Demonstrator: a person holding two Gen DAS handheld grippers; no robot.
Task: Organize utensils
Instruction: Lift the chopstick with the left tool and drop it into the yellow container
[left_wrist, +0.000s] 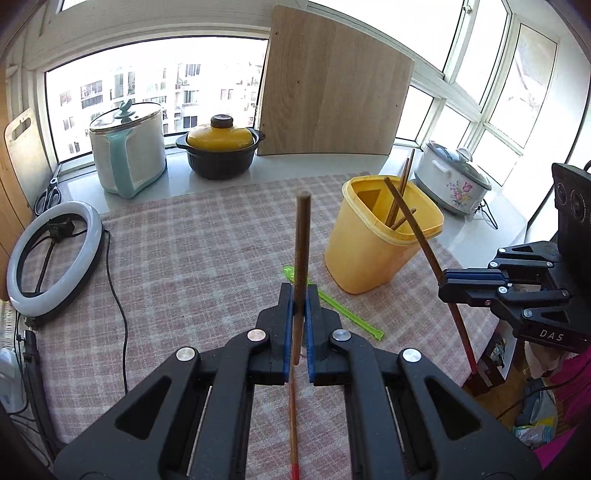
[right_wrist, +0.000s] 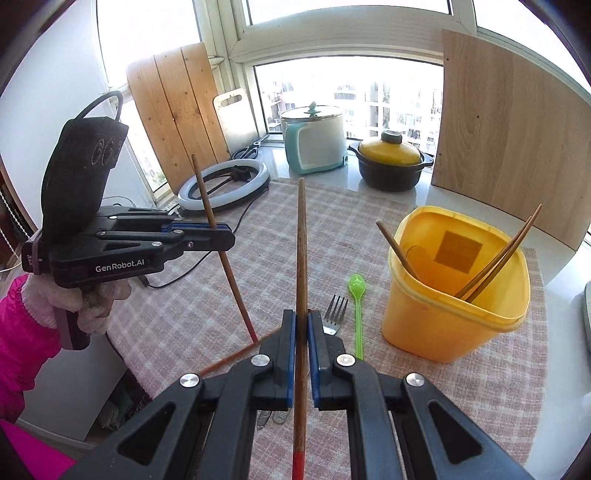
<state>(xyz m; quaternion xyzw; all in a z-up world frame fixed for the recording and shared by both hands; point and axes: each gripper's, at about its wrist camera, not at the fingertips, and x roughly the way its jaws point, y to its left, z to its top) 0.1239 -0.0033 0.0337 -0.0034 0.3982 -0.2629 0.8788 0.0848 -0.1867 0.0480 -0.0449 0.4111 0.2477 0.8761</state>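
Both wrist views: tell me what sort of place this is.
Most likely a home kitchen counter by a window. A rice cooker, a yellow-lidded clay pot and a cutting board stand along the sill, and a yellow bin holds chopsticks.

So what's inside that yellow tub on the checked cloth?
The yellow tub holds three brown chopsticks: one leaning on the left rim, two together on the right. A square patch shows on its inner wall. Its bottom is hidden, so anything lying flat there cannot be seen.

"GenRobot.AI" on left gripper (right_wrist: 225, 236) body; "DAS" on right gripper (left_wrist: 443, 286) body.
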